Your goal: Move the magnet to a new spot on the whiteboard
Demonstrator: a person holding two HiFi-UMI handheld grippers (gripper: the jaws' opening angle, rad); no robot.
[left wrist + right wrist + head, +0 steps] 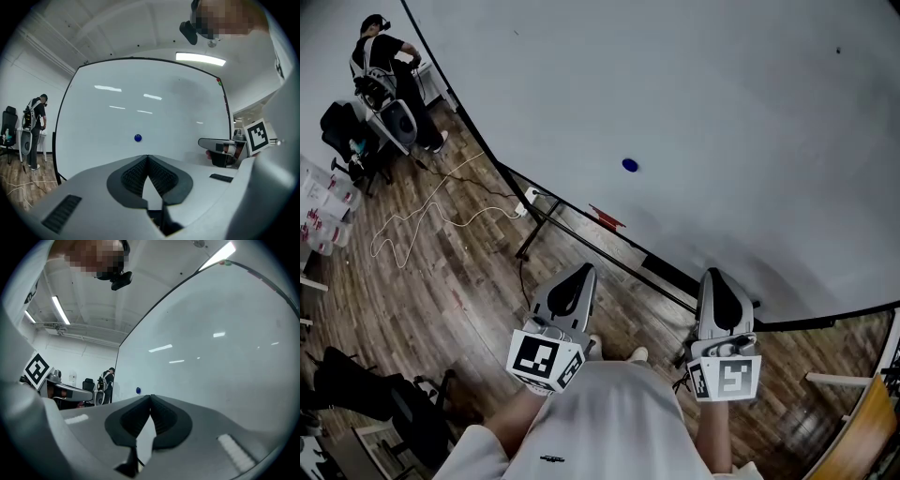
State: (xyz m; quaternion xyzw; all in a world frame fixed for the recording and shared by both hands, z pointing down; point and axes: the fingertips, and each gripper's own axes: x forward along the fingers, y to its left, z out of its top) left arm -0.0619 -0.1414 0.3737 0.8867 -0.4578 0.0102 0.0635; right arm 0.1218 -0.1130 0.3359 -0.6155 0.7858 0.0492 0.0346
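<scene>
A small round blue magnet (629,165) sticks on the big whiteboard (722,112), left of its middle. The left gripper view has the magnet (137,138) just above my jaw tips, some way off; in the right gripper view the magnet (138,390) is a tiny dot on the board (225,348). My left gripper (580,272) is held low in front of the board, shut and empty. My right gripper (715,277) is beside it, also shut with nothing in it. Both are well short of the magnet.
The whiteboard stands on a black frame (581,225) over a wooden floor (441,272) with a white cable (422,211) lying on it. A red marker-like object (607,217) rests on the board's ledge. A person (389,66) stands by equipment at the far left.
</scene>
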